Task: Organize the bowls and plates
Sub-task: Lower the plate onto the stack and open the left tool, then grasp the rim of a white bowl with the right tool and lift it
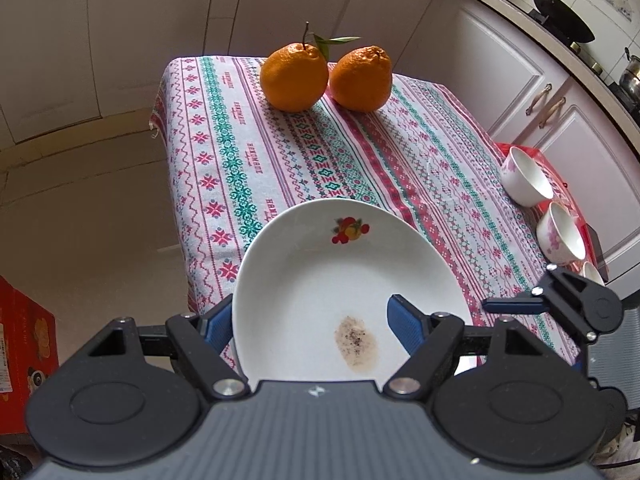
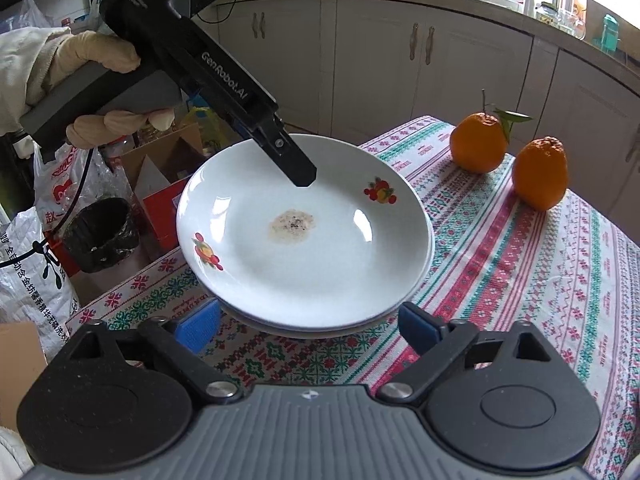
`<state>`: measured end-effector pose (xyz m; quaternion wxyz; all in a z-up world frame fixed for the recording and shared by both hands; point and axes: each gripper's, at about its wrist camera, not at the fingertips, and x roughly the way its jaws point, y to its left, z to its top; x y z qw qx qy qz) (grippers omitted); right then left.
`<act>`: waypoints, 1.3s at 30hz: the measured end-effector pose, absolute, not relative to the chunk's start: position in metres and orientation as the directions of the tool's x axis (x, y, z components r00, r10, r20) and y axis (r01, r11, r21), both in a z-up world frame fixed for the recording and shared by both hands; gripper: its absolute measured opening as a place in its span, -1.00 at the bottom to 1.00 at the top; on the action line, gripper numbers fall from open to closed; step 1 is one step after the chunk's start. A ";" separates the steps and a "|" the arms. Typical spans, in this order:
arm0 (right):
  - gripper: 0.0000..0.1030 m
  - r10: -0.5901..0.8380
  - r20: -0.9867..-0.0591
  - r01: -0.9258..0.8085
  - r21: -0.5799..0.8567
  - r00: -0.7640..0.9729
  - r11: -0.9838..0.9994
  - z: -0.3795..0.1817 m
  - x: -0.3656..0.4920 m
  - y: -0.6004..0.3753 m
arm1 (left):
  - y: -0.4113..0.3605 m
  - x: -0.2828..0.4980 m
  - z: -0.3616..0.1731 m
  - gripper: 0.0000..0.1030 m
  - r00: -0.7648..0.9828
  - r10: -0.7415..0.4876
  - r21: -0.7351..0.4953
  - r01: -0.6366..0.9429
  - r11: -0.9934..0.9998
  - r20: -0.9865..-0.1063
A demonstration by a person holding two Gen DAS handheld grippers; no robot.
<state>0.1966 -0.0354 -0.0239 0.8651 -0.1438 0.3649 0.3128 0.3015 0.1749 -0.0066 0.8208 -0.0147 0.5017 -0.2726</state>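
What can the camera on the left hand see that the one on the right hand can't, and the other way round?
Only the left wrist view shows the small white bowls lined along the table's far right edge, and pans on a stove.

Only the right wrist view shows a gloved hand holding the left hand-held gripper, a second plate under the top one, and bags and boxes on the floor.

Both show the stained white plate, two oranges and the patterned tablecloth.

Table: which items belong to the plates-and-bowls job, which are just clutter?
Job:
- top plate, held by left tongs
- plate beneath
- floral bowls

Clutter:
- two oranges
- red box
- wok
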 end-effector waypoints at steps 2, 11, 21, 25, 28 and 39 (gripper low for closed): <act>0.97 0.433 -0.715 -0.640 -0.025 0.549 0.768 -0.021 0.193 -0.039 | 0.173 0.300 -0.005 0.54 0.357 -0.439 -0.271 0.431 0.860 -0.824; 0.99 0.405 -0.699 -0.599 -0.043 0.590 0.800 -0.012 0.179 -0.063 | 0.161 0.287 0.007 0.59 0.420 -0.390 -0.178 0.461 0.869 -0.819; 1.00 0.314 -0.647 -0.477 -0.087 0.695 0.875 0.010 0.150 -0.106 | 0.093 0.221 0.028 0.76 0.574 -0.379 0.033 0.579 0.815 -0.726; 1.00 0.264 -0.622 -0.411 -0.103 0.738 0.906 0.017 0.132 -0.133 | 0.060 0.186 0.028 0.83 0.590 -0.461 0.013 0.624 0.781 -0.663; 1.00 0.220 -0.610 -0.353 -0.106 0.761 0.930 0.020 0.117 -0.158 | 0.031 0.165 0.022 0.84 0.570 -0.510 0.007 0.671 0.742 -0.644; 1.00 0.026 -0.628 -0.169 -0.169 0.778 0.971 0.016 0.067 -0.252 | -0.056 0.125 -0.007 0.92 0.461 -0.642 -0.066 0.779 0.623 -0.612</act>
